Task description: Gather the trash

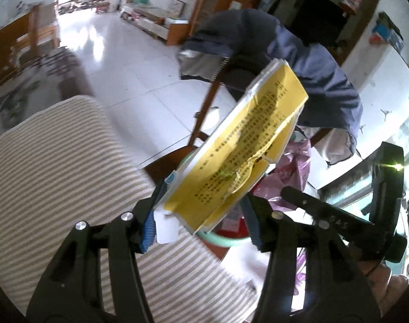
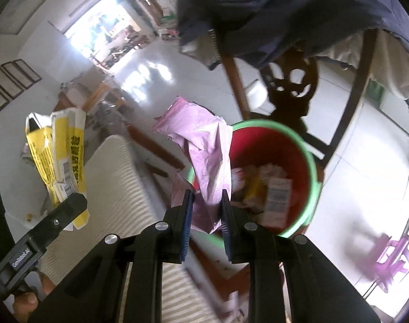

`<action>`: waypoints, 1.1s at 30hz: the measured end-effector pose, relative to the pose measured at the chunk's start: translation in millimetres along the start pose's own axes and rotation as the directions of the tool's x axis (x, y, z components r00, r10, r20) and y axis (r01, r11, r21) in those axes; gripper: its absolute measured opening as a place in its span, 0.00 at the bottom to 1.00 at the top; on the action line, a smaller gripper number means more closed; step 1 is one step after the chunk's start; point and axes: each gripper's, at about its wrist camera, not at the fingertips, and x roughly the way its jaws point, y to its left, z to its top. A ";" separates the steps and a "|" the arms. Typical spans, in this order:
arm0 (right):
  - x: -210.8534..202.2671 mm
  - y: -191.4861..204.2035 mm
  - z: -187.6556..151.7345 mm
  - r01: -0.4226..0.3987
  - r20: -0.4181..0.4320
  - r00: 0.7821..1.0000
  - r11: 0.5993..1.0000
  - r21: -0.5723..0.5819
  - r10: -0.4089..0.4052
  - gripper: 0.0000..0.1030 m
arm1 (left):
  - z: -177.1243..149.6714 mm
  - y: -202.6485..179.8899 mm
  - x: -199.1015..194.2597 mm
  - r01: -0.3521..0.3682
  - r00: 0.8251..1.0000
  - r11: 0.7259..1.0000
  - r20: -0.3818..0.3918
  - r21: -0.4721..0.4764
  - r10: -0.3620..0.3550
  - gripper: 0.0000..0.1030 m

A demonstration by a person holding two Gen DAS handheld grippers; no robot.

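The yellow box (image 1: 236, 145), crushed, is clamped in the left gripper (image 1: 199, 215) above the striped cushion (image 1: 56, 167). The right gripper (image 2: 205, 223) pinches a pink bag (image 2: 204, 156) hanging at the rim of the red bin (image 2: 313, 167), which holds cartons (image 2: 278, 196). A chair (image 2: 293, 86) draped with a blue jacket (image 2: 285, 8) stands just behind the bin.
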 end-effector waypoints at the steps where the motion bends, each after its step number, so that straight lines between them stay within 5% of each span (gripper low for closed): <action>1: 1.0 -5.1 3.9 0.004 0.001 1.000 1.000 -0.004 -0.004 0.22 | 4.0 -8.2 6.6 0.003 1.000 1.000 0.002 0.007 -0.003 0.56; 2: 1.9 -9.4 7.3 0.009 0.001 1.000 1.000 -0.009 -0.009 0.24 | 6.2 -12.3 9.9 0.006 1.000 1.000 0.004 0.008 -0.006 0.60; 4: 3.7 -18.2 12.4 0.019 0.013 1.000 1.000 -0.009 -0.019 0.33 | 11.4 -19.5 13.1 0.010 1.000 1.000 0.022 0.006 -0.010 0.83; 6: 2.9 -24.8 15.3 0.026 0.035 0.999 1.000 0.003 -0.026 0.50 | 16.2 -26.1 9.6 0.008 0.998 1.000 0.062 0.003 -0.008 0.86; 7: 2.2 -27.2 16.2 0.028 0.042 0.999 1.000 0.006 -0.028 0.50 | 18.3 -29.1 8.9 0.005 0.997 1.000 0.073 0.005 -0.005 0.89; 15: -2.9 -18.1 17.0 0.022 0.077 0.997 0.998 -0.057 -0.018 0.62 | 30.4 -28.3 -21.7 -0.038 0.985 0.999 0.168 -0.023 0.042 0.94; 22: -26.9 30.8 12.0 0.038 0.219 0.976 0.981 -0.190 0.004 0.81 | 33.3 -11.7 -66.7 -0.092 0.953 0.995 0.286 -0.039 0.100 0.95; 28: -48.7 90.5 0.7 -0.001 0.330 0.938 0.952 -0.307 0.108 0.93 | 25.7 11.7 -125.6 -0.153 0.893 0.987 0.421 -0.053 0.161 0.95; 30: -57.2 111.0 -7.8 -0.015 0.387 0.910 0.945 -0.326 0.148 0.93 | 22.9 19.5 -142.2 -0.170 0.873 0.983 0.453 -0.062 0.180 0.95; 33: -67.3 135.2 -20.3 -0.023 0.461 0.866 0.938 -0.347 0.192 0.93 | 13.6 33.4 -170.1 -0.241 0.819 0.967 0.516 -0.088 0.251 0.95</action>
